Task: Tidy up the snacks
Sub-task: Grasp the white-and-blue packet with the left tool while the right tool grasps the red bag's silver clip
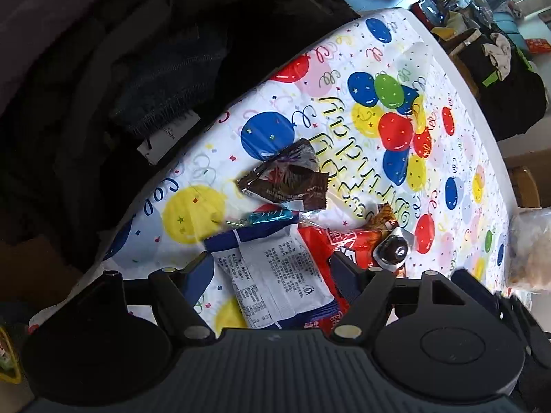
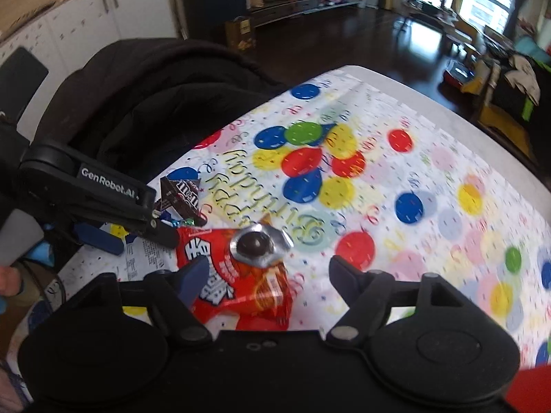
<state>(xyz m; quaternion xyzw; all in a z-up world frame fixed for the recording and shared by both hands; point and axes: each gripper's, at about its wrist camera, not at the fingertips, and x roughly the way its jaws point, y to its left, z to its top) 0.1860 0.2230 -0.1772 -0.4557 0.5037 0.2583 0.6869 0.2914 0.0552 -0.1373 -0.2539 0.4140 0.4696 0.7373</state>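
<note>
The snacks lie heaped and unsorted on the balloon-print plastic tablecloth [image 2: 430, 186]: a red foil snack bag [image 2: 220, 268], a white-and-blue printed packet [image 1: 275, 275] and a brown chocolate wrapper [image 1: 286, 179]. Left gripper [image 1: 275, 268] and right gripper [image 2: 265, 272] hover with fingers apart, holding nothing; sorting seems barely begun.

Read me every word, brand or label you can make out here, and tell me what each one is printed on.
"GenRobot.AI": on the left gripper, seen from the right wrist view.
"m&m": on the brown candy packet, partly hidden.
"Happy Birthday!": upside down on the balloon tablecloth.
White characters on the red snack bag: large, but I can't read them.
Fine print on the white and blue packet: too small to read.
Blue candy wrapper: lettering too blurred.
</note>
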